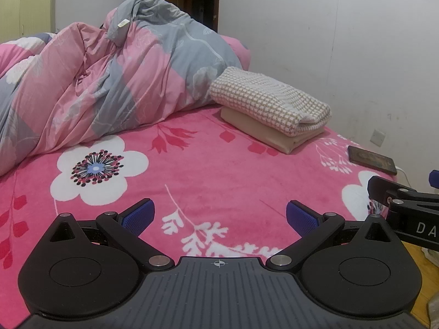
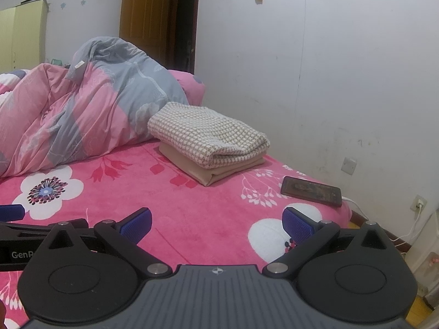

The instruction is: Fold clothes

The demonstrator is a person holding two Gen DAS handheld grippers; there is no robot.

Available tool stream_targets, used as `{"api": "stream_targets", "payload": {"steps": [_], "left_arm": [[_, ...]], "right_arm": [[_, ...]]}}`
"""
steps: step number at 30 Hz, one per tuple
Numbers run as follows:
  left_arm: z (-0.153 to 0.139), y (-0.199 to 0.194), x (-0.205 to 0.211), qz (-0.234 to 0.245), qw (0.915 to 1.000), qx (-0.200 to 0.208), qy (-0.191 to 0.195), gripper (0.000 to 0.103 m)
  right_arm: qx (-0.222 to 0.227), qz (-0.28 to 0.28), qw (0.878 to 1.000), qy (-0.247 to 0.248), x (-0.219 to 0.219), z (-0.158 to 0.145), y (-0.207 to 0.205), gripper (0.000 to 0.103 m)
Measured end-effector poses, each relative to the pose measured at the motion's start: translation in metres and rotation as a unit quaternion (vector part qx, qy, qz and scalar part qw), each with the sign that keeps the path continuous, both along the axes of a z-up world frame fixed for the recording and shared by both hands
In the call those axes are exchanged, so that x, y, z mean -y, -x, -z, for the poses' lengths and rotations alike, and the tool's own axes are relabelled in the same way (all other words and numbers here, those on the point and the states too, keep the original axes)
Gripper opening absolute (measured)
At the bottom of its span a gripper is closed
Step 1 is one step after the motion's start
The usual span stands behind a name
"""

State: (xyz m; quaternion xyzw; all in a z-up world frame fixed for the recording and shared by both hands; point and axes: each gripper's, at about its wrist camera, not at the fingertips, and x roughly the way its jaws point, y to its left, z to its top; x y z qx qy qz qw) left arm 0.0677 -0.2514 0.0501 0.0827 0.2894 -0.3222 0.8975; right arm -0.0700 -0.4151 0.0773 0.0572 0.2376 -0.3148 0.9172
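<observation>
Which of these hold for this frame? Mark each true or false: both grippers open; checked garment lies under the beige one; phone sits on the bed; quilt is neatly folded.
1. Both grippers are open. True: the left gripper and right gripper hold nothing.
2. The checked garment lies under the beige garment. False: it lies on top.
3. The phone sits on the bed. True.
4. The quilt is neatly folded. False: it is bunched up.

Folded checked knit squarely atop folded beige garment, on pink floral bedspread.
</observation>
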Motion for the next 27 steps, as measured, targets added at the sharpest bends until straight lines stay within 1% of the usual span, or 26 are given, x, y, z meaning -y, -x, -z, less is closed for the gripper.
{"api": "stream_targets", "payload": {"steps": [27], "left_arm": [[0.0012, -0.0035, -0.0039, -0.003, 1.0, -0.004, 0.0, 0.103]], "right_arm": [[-0.004, 0.003, 1.0, -0.003, 0.0001, 0.0028, 0.0009, 0.103]]}}
